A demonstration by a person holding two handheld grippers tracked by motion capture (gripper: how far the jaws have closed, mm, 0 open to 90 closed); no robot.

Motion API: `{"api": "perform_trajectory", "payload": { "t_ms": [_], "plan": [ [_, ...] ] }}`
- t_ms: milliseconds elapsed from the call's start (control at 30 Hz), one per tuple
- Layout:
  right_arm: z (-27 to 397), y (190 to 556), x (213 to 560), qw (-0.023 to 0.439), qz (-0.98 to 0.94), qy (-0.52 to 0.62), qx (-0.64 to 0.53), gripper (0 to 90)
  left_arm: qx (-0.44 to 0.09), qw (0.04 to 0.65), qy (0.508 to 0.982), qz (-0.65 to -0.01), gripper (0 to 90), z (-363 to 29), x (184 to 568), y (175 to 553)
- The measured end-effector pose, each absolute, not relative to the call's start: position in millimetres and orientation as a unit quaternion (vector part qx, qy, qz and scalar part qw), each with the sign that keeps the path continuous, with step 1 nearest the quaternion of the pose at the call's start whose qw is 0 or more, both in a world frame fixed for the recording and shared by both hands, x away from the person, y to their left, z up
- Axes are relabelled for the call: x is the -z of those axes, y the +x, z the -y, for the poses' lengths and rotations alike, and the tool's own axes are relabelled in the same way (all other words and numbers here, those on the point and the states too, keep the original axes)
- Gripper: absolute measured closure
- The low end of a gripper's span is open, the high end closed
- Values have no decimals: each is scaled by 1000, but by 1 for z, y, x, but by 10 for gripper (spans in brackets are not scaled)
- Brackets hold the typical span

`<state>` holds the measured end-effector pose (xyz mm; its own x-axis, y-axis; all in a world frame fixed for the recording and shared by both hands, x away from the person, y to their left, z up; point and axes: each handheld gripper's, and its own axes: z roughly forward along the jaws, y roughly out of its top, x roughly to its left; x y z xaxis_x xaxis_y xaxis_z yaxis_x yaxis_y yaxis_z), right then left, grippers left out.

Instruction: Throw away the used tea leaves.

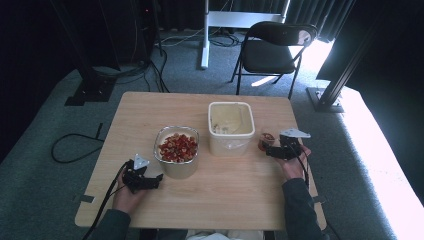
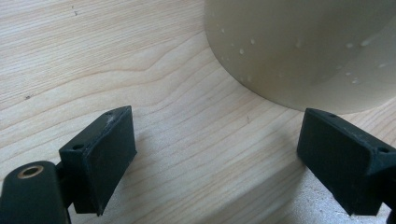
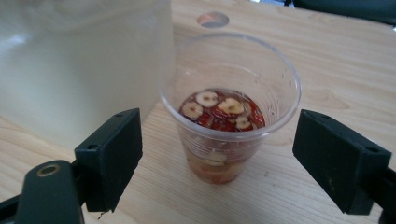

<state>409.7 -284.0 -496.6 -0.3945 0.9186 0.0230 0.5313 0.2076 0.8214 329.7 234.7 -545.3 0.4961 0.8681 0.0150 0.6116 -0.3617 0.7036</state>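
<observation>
A: Where is the clear plastic cup of red-and-white sliced fruit (image 3: 231, 116)?

B: On the wooden table (image 1: 235, 190), at three o'clock from the square cream tub (image 1: 230, 127). It stands between the right gripper (image 3: 217, 158)'s wide-open jaws, untouched.

A: Risks?

B: A hard squeeze could buckle the thin cup, I'd say, or a jaw could clip the tub beside it.

A: The left gripper (image 2: 212, 158)?

B: Spread wide, empty, just by the round metal-rimmed fruit bowl (image 1: 176, 150).

Round container (image 2: 303, 46) cropped at frame's edge

cup (image 3: 229, 116) right of tub (image 1: 230, 127), bowl (image 1: 176, 150) left
</observation>
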Motion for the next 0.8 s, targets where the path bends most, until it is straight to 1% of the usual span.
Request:
{"api": "perform_trajectory", "payload": {
  "t_ms": [67,200,367,400,533,800],
  "plan": [
    [285,413,500,243,-732,496,-399,156,-197,325,802,-461,121,-235,545,330],
    [287,419,504,239,-720,499,-420,190,-197,325,801,-462,121,-235,545,330],
    [287,424,511,235,-715,500,-429,266,-197,325,801,-462,121,-235,545,330],
    [287,424,511,238,-715,497,-430,293,-197,326,801,-462,121,-235,545,330],
    [285,423,510,244,-717,492,-430,332,-197,326,801,-462,121,-235,545,330],
    [283,419,509,241,-727,481,-426,337,-197,326,801,-462,121,-235,545,330]
  ]
}}
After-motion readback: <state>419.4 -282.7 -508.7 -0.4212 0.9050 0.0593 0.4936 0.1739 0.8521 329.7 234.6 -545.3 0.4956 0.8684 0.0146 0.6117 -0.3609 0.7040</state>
